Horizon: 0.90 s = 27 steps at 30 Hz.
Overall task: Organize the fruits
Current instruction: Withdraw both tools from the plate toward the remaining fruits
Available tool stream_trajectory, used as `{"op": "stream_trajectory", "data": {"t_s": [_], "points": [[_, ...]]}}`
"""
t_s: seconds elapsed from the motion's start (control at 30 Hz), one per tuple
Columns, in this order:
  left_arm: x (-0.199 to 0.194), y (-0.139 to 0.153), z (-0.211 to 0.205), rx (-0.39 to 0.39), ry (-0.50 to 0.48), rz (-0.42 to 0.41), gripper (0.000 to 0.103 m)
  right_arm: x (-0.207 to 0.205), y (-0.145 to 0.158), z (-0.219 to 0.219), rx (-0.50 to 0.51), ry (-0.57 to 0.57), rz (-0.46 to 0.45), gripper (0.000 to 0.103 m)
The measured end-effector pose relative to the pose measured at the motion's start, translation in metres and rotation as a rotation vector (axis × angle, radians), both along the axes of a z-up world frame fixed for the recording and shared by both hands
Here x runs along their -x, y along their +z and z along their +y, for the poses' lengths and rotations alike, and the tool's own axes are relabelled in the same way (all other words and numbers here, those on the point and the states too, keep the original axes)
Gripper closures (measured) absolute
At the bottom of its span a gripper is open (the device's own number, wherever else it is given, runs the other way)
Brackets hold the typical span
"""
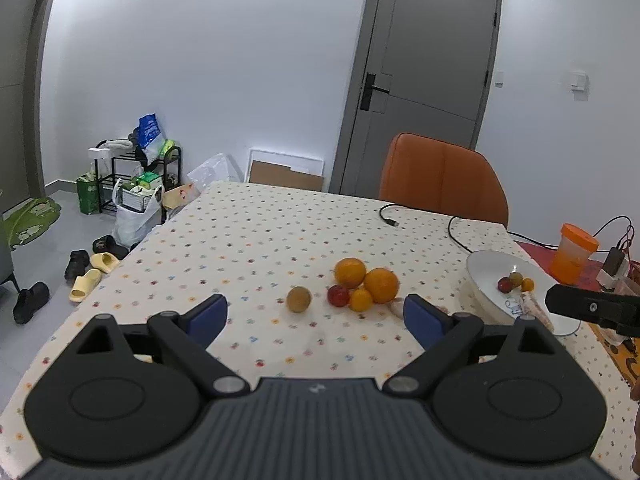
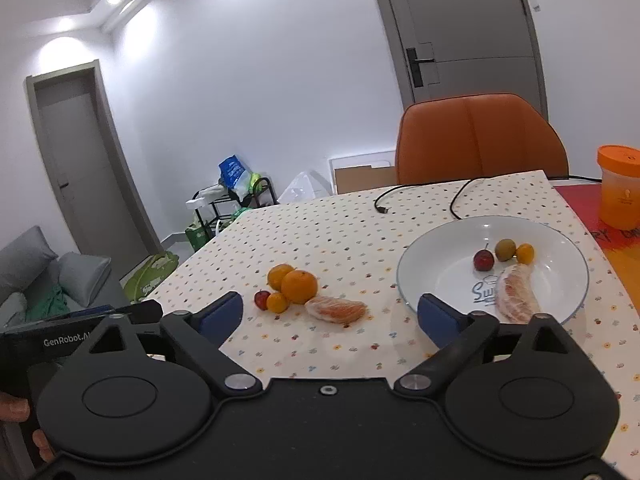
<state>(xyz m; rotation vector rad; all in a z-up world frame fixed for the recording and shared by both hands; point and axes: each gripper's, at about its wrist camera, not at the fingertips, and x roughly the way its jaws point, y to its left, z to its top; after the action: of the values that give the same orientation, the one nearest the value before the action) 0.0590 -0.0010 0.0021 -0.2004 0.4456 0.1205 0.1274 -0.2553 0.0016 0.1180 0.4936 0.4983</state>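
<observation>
Wrapped pomelo segment (image 1: 397, 306) half hidden behind the left claw's finger (image 1: 420, 320); plate (image 1: 486, 280) print partly covered.

Dotted table (image 2: 340, 220) carries loose fruits (image 2: 298, 286), plate (image 2: 440, 248), cable (image 2: 420, 192).

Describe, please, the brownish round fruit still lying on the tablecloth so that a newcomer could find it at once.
Start at the white plate on the right of the dotted tablecloth, then move left to the cluster of oranges on the cloth. Just left of that cluster, apart from it, lies the brownish round fruit. It alone is dull tan, not orange or red, and touches nothing.
</observation>
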Motion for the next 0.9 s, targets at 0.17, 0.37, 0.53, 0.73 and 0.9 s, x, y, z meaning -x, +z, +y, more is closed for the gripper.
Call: {"op": "stream_trajectory", "data": {"t_s": [0.17, 0.37, 0.53, 0.73, 0.9], "points": [[0.008, -0.003, 0.008, -0.004, 0.005, 0.007, 0.009, 0.003, -0.003, 0.009, 0.012, 0.022, 0.007, 0.006], [0.013, -0.01, 0.019, -0.005, 0.021, 0.025, 0.009, 0.002, -0.008, 0.017, 0.013, 0.038, 0.019, 0.005], [0.007, -0.019, 0.025, -0.003, 0.033, 0.059, 0.009, -0.003, -0.016, 0.02, 0.01, 0.046, 0.037, 0.004], [0.0, -0.027, 0.031, 0.003, 0.053, 0.079, 0.009, -0.011, -0.024, 0.022, 0.007, 0.05, 0.055, 0.004], [-0.006, -0.031, 0.035, 0.001, 0.072, 0.088, 0.009, -0.017, -0.028, 0.026, 0.012, 0.067, 0.057, 0.004]]}}
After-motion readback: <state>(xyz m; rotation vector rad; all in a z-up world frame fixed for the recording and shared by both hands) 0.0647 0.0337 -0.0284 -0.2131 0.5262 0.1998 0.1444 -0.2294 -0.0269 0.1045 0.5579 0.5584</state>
